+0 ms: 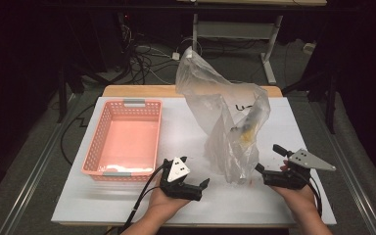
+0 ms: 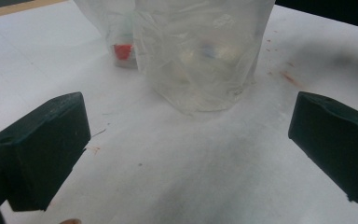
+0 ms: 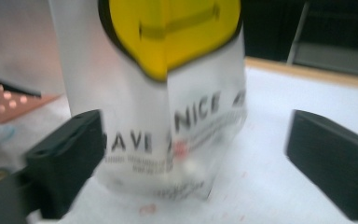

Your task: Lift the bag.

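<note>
The plastic bag (image 1: 225, 122) is see-through and a bit milky white. It has a big yellow shape with a black edge on it, and black letters under that. Next to the bag is a pink basket (image 1: 125, 138) with small holes all round and grey handles. The table (image 1: 127, 200) under the bag is white with little red spots. Both grippers are black, the left gripper (image 1: 196, 183) and the right gripper (image 1: 269, 159).

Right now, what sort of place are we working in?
Probably a lab or recording workspace, not a home: a white-covered table, loose cables across the floor behind it, and a bare metal desk frame against dark surroundings.
</note>
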`<state>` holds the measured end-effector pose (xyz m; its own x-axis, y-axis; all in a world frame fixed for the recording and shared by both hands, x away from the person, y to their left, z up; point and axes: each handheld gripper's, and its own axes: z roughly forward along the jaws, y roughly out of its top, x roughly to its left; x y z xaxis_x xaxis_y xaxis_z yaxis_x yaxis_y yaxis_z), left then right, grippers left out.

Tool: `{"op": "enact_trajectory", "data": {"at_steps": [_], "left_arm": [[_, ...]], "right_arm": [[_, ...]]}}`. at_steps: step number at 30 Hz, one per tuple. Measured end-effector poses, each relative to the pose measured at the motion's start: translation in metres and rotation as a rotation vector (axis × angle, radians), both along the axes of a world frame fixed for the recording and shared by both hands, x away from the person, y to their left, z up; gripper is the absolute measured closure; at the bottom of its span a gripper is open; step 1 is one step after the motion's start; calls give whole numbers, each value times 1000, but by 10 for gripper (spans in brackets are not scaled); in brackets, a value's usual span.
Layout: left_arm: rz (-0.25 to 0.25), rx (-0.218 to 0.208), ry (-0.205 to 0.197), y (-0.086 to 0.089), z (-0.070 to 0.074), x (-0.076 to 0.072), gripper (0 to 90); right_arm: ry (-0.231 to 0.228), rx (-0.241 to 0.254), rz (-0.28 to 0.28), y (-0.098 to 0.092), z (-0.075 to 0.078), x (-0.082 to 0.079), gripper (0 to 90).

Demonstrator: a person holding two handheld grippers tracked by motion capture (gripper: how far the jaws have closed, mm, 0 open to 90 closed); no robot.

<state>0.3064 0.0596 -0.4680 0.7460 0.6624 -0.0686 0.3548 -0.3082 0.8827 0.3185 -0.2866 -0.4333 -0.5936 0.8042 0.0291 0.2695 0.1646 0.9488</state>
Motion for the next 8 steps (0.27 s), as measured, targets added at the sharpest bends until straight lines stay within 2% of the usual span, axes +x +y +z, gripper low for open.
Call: {"op": "enact_trajectory", "data": {"at_steps": [1, 4, 8], "left_arm": [[0, 0, 0, 0, 0, 0, 0], [0, 5, -2, 0, -1, -1, 0], [0, 14, 0, 0, -2, -1, 0]], "right_arm": [[10, -1, -2, 1, -4, 0, 1], [39, -4, -15, 3, -18, 1, 0], [41, -28, -21, 5, -23, 0, 0]]}}
